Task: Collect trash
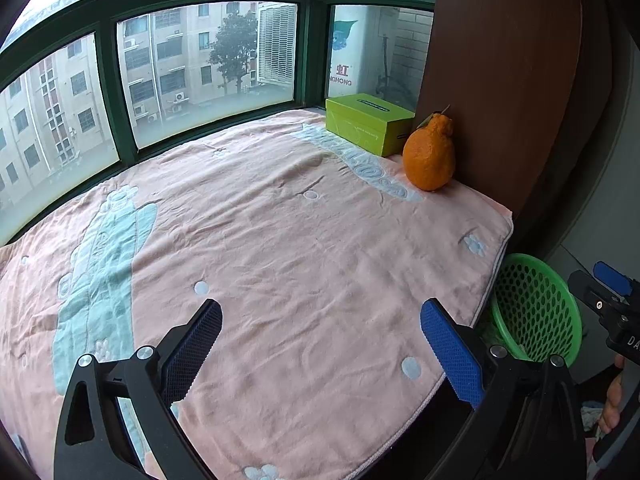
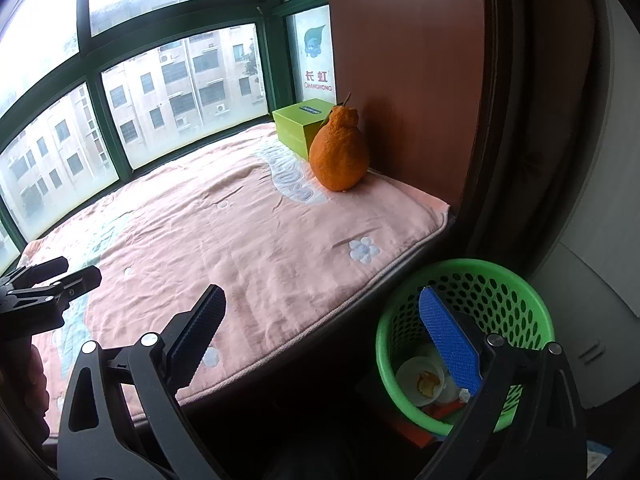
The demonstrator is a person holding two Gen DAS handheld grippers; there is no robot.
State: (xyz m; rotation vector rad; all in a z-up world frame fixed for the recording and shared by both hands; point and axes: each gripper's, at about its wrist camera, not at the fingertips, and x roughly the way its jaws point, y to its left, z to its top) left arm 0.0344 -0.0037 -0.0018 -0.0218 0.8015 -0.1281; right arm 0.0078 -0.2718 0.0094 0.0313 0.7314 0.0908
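Note:
A green perforated waste basket point(image 2: 468, 288) stands on the floor below the right edge of the pink blanket point(image 2: 240, 240); it also shows in the left wrist view point(image 1: 536, 312). Inside it lie white paper cups point(image 2: 416, 376) and scraps. My right gripper point(image 2: 320, 336) is open and empty, hovering over the blanket's edge and the basket. My left gripper point(image 1: 320, 344) is open and empty above the blanket point(image 1: 280, 240). The left gripper shows at the left of the right wrist view point(image 2: 68, 276), and the right gripper at the right edge of the left wrist view point(image 1: 612, 284).
A large orange fruit point(image 2: 340, 156) point(image 1: 430, 156) stands at the blanket's far right by a brown wooden panel point(image 2: 400, 80). A green tissue box point(image 2: 298, 124) point(image 1: 368, 122) sits behind it by the window. A white cabinet point(image 2: 600, 260) stands right of the basket.

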